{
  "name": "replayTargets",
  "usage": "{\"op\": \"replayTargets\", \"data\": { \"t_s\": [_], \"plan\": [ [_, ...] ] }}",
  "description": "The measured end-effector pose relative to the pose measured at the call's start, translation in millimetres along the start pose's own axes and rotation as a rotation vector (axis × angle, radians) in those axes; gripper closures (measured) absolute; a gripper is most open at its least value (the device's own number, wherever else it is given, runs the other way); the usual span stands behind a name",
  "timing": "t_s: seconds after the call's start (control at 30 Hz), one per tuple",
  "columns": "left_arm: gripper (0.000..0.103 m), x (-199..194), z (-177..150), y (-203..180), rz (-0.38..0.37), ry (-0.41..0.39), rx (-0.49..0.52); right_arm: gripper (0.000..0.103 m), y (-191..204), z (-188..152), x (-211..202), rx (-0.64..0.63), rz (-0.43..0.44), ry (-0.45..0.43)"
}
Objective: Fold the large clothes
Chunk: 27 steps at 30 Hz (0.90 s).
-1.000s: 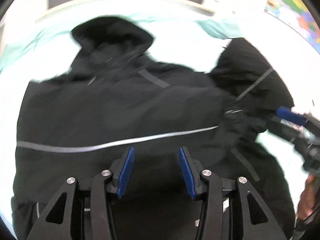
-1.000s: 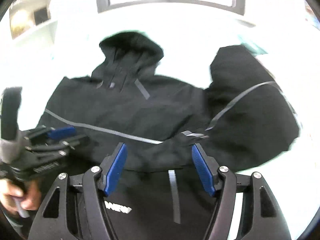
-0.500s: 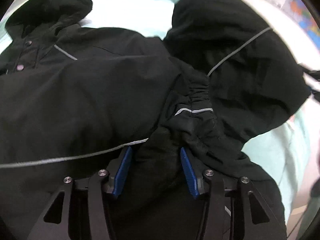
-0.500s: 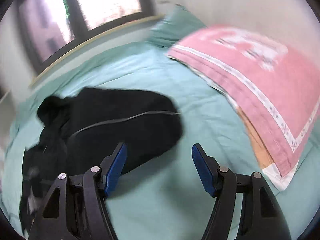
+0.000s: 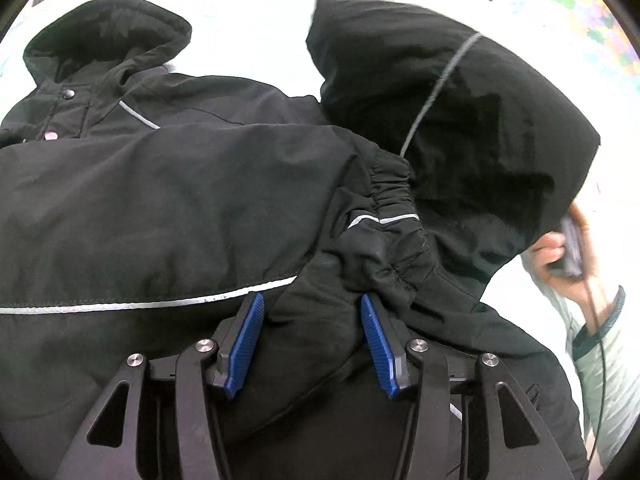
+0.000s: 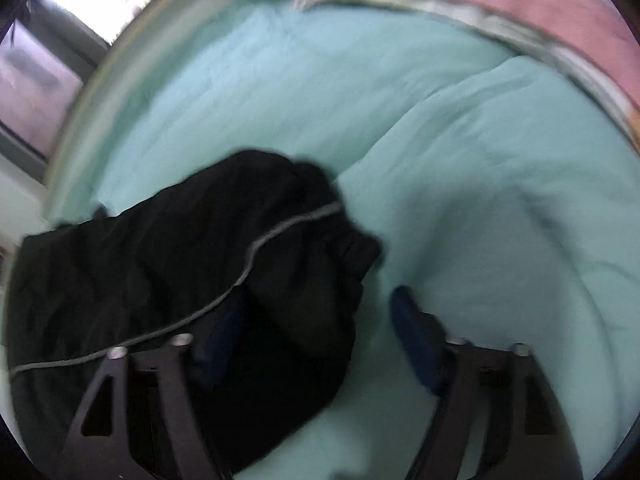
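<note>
A black hooded jacket [image 5: 168, 200] with grey reflective piping lies spread on a teal bed. One sleeve is folded across the chest, and its elastic cuff [image 5: 384, 216] lies just ahead of my left gripper [image 5: 310, 340]. My left gripper is open, low over the jacket, with black fabric bunched between its blue pads. The other sleeve [image 5: 460, 112] bulges at the right. My right gripper [image 6: 316, 344] is open at that sleeve's [image 6: 208, 280] outer edge; its left finger is over the black fabric and its right finger over the sheet. That view is blurred.
The teal bedsheet [image 6: 460, 184] stretches to the right of the jacket. A pink pillow [image 6: 500, 8] lies at the far right. A window [image 6: 44, 52] is behind the bed. The person's right hand [image 5: 568, 256] shows beside the sleeve.
My right gripper swung away from the jacket's front, out to the right, and has come down at the outer sleeve. My left gripper moved in low over the folded sleeve's cuff.
</note>
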<state>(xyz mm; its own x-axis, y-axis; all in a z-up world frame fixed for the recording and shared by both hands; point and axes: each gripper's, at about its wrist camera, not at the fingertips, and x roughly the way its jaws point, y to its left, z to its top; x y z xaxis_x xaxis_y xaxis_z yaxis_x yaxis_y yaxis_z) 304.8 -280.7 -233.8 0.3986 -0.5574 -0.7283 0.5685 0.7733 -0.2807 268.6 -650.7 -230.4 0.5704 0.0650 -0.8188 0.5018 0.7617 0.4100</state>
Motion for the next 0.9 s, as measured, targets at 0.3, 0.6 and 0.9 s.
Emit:
{"op": "replayTargets", "data": {
  "t_s": [0.3, 0.6, 0.9],
  "plan": [
    [0.051, -2, -1, -2, 0.011, -0.001, 0.012, 0.085, 51, -28, -33, -0.222, -0.193, -0.205],
    [0.051, -30, 36, -51, 0.075, -0.065, 0.073, 0.086, -22, -17, -184, -0.220, -0.353, -0.406],
    [0.048, 17, 30, -45, 0.073, 0.030, 0.044, 0.086, -131, -29, -165, 0.005, -0.273, -0.286]
  ]
}}
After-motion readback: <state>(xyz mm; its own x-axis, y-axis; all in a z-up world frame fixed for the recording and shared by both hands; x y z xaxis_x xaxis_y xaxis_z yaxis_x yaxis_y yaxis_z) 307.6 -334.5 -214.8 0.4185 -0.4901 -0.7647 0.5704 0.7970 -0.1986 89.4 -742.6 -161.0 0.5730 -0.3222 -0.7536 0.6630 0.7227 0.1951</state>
